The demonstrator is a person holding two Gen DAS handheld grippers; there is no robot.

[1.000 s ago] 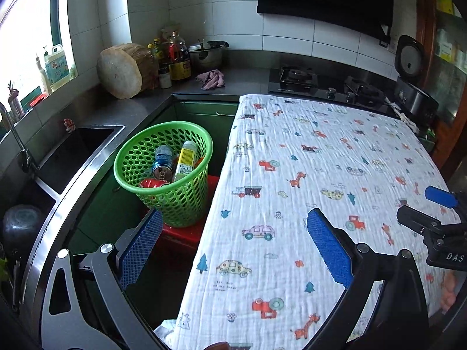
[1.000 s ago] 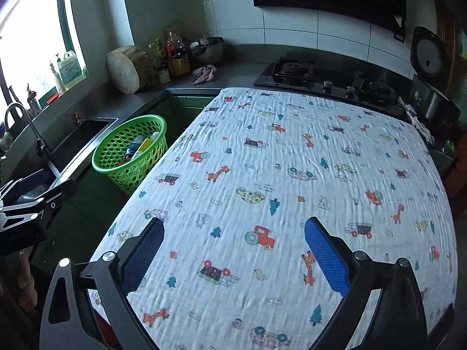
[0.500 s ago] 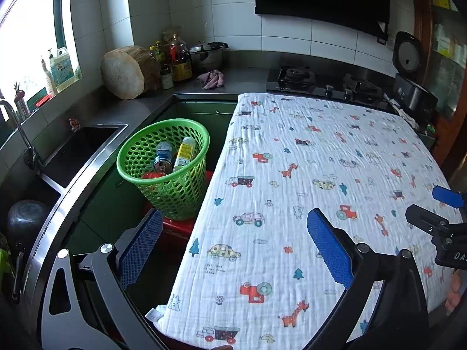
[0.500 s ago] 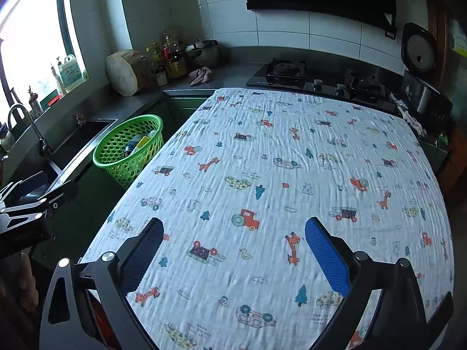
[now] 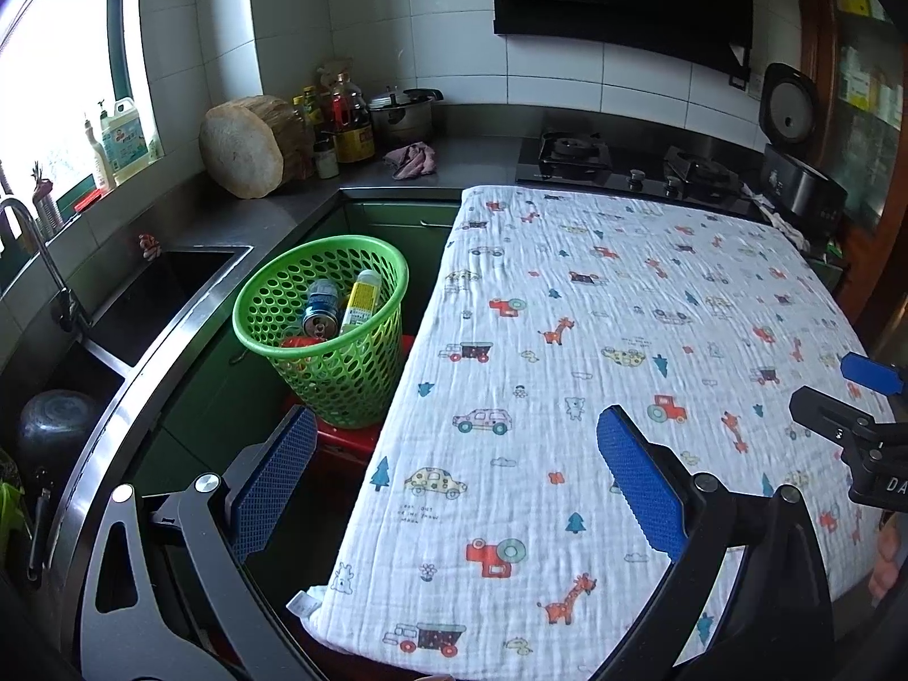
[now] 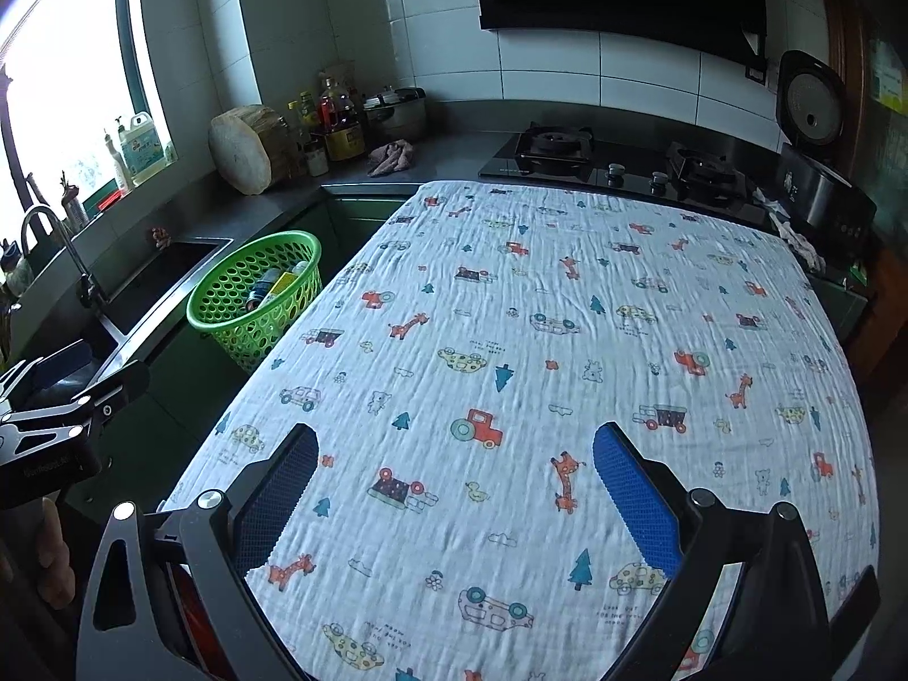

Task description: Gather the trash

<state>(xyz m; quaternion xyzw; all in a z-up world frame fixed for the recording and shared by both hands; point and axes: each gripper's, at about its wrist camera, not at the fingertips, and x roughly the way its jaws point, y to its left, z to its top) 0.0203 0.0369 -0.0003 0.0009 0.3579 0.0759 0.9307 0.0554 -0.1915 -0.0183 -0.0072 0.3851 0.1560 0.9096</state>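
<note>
Green basket holding can, beyond left tongs

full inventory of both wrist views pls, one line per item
basket: 1, green, on a red stool left of the table
can: 1, blue, in the basket
bottle: 1, yellow-white, in the basket
red item: 1, in the basket, kind unclear
tablecloth: 1, white with a cartoon print, covering the table
chopping block: 1, wood, on the corner counter
condiment bottles: several, beside the block
pot: 1, steel, back counter
rag: 1, pinkish, counter
gas hob: 1, black, behind the table
rice cooker: 1, black, lid up, far right
sink: 1, steel, left
left hand-held gripper: open, empty
right hand-held gripper: open, empty
</note>
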